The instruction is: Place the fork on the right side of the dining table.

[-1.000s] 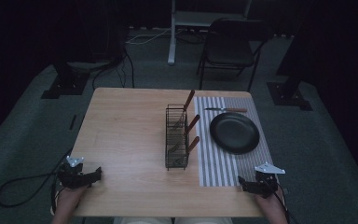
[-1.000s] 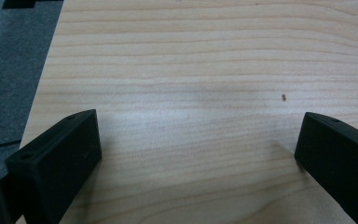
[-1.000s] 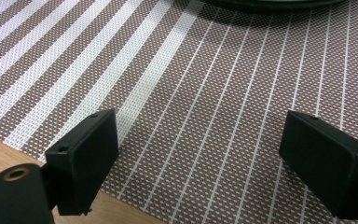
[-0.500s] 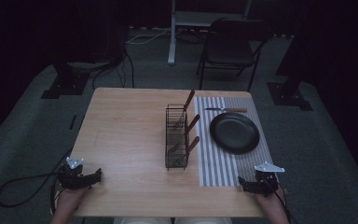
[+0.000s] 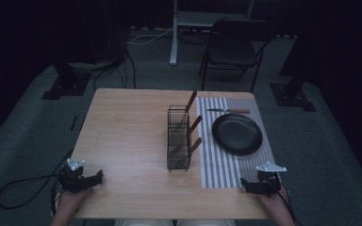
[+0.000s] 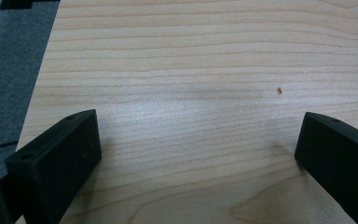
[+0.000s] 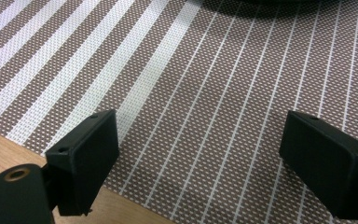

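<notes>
- Table (image 5: pixel 127 141) seen from the high view: a wire rack (image 5: pixel 179 139) stands in the middle, and three wooden handles (image 5: pixel 194 126) poke up out of it, leaning toward the plate side.
- Just beside the rack lies a striped mat (image 5: pixel 224 165). On the mat sits a black plate (image 5: pixel 237 134), and past the plate, on the far side from the person, lies a knife (image 5: pixel 228 111). The knife's long way runs from the rack side out to the table's edge.
- The right gripper (image 5: pixel 252 187) rests on the near end of the mat, on the plate side of the rack. The left gripper (image 5: pixel 93 179) rests at the near corner, well apart from the rack on its other side.
- I think the right gripper is the closer one to the rack, the plate and the knife. They all lie ahead of it, farther up the table.
- Left gripper view: both black jaws stand wide apart over bare wood (image 6: pixel 182 93). They hold nothing.
- Right gripper view: the jaws stand wide apart over the striped mat (image 7: pixel 214 93), holding nothing. The plate's dark rim (image 7: pixel 261 3) peeks in ahead of them.
</notes>
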Demonstrator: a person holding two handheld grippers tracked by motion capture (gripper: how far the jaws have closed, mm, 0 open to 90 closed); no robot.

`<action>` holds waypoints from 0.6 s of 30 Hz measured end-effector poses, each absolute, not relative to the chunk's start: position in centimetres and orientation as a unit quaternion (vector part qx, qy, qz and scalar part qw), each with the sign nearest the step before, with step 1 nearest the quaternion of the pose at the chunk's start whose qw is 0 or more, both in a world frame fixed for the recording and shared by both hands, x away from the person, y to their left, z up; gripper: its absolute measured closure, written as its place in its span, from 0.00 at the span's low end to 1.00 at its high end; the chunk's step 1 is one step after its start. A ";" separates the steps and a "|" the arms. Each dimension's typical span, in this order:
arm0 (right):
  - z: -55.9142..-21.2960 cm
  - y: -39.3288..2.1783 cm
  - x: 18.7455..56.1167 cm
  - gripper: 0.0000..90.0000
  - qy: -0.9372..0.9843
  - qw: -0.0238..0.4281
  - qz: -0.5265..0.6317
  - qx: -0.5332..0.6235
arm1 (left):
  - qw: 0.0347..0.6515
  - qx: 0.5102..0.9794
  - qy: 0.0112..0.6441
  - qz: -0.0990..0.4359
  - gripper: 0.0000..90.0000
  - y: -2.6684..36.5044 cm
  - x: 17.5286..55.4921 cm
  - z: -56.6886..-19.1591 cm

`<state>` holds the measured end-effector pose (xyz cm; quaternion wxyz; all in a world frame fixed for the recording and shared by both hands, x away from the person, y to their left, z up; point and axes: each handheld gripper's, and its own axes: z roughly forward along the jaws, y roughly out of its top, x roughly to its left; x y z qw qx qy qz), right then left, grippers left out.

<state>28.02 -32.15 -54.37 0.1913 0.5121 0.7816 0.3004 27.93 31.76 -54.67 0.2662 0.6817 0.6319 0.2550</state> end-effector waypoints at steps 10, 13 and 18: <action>-53.7 -32.4 28.0 0.15 0.773 0.167 0.318 0.522 | 0.267 0.684 0.630 0.254 0.01 31.8 27.9 -54.7; -53.1 -32.1 28.0 0.16 0.776 0.171 0.322 0.515 | 0.267 0.683 0.630 0.255 0.01 31.8 27.9 -54.7; -52.3 -31.8 28.1 0.16 0.779 0.170 0.333 0.504 | 0.267 0.683 0.630 0.255 0.01 31.8 27.9 -54.7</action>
